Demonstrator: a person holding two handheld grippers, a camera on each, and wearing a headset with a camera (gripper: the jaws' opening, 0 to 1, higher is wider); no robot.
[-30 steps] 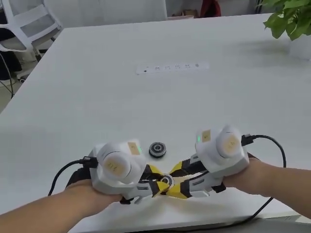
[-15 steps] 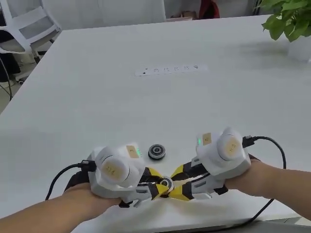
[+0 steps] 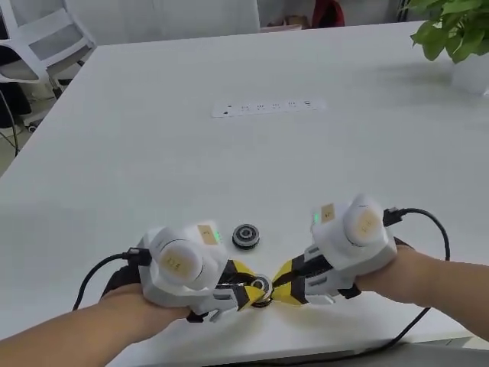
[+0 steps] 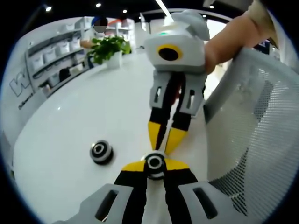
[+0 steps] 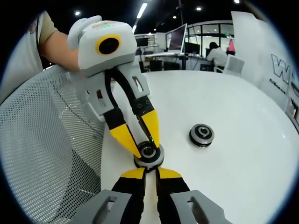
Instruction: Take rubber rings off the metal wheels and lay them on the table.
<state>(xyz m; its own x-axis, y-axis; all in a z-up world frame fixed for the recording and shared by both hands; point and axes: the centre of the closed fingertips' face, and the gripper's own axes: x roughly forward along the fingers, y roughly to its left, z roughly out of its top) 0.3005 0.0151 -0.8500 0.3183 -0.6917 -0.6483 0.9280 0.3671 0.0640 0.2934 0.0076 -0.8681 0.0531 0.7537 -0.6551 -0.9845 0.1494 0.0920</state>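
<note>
A small metal wheel (image 3: pixel 260 287) with a black rubber ring is held just above the white table's (image 3: pixel 229 168) near edge, between both grippers. My left gripper (image 3: pixel 248 290) is shut on the wheel (image 4: pixel 154 162) from the left, its yellow tips on either side. My right gripper (image 3: pixel 273 284) comes in from the right, and its nearly closed tips pinch the wheel's rim (image 5: pixel 148 153), where the ring sits. A second wheel (image 3: pixel 246 235) with its ring on lies flat on the table just beyond them, also seen in the left gripper view (image 4: pixel 101 151) and the right gripper view (image 5: pixel 202 134).
A white power strip (image 3: pixel 267 108) lies mid-table. A potted plant (image 3: pixel 454 27) stands at the far right corner and an office chair (image 3: pixel 46 38) beyond the far left. A mesh chair (image 4: pixel 252 121) is close behind the table's near edge.
My right gripper has drawn slightly right and up while the wheel stays between both grippers. The second wheel has not moved.
</note>
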